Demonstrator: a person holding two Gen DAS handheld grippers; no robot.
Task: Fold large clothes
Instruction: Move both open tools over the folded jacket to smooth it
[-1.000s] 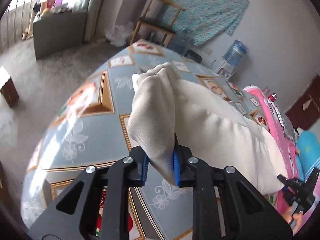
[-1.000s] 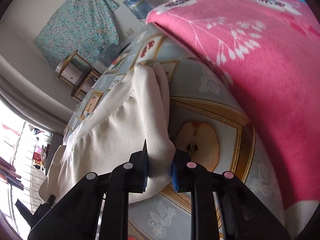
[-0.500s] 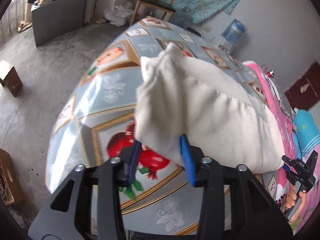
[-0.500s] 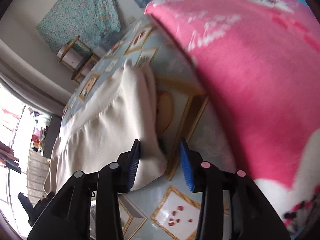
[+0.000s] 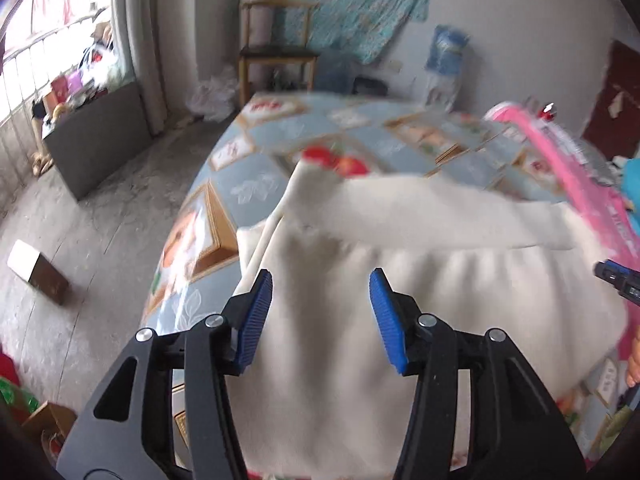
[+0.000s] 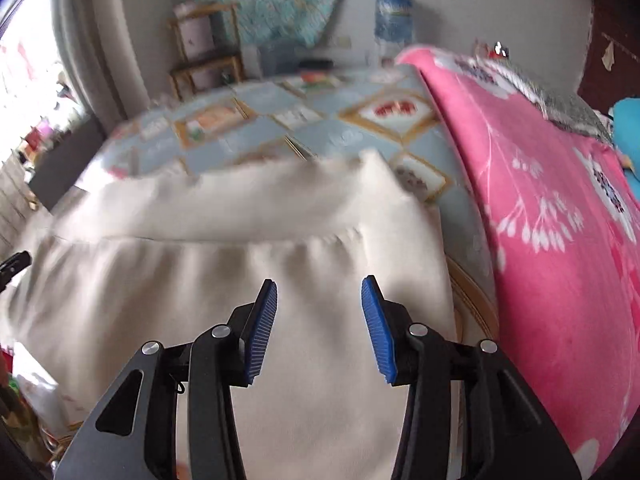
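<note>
Left wrist view: the left gripper (image 5: 321, 312) hangs above a cream garment (image 5: 400, 280) with its jaws apart and opening; the blue pads (image 5: 256, 316) press on nothing, and only the cloth lying below shows in the gap between them. The garment is spread on a bed covered by a pale blue sheet with framed fruit pictures (image 5: 248, 184), near the bed's front left corner. A flat band of the cream cloth is folded across its far part, over a gathered, pleated section nearer the camera (the whole picture is smeared, so finer seams cannot be read). At the right edge the tip of the right gripper (image 5: 618, 280) shows beside a pink blanket (image 5: 560, 168); part of a person's hand (image 5: 634, 360) is just below it. Beyond the bed stand a wooden chair (image 5: 276, 52), a water bottle (image 5: 444, 60) and a teal cloth hung on the wall (image 5: 352, 4); a small box (image 5: 38, 276) sits on the concrete floor.

Right wrist view: the right gripper (image 6: 319, 316) is likewise unclenched and opening over the same cream garment (image 6: 240, 272), nothing gripped. The garment's right edge lies just beside the pink blanket (image 6: 560, 240), with a strip of sheet (image 6: 460, 264) between them.
</note>
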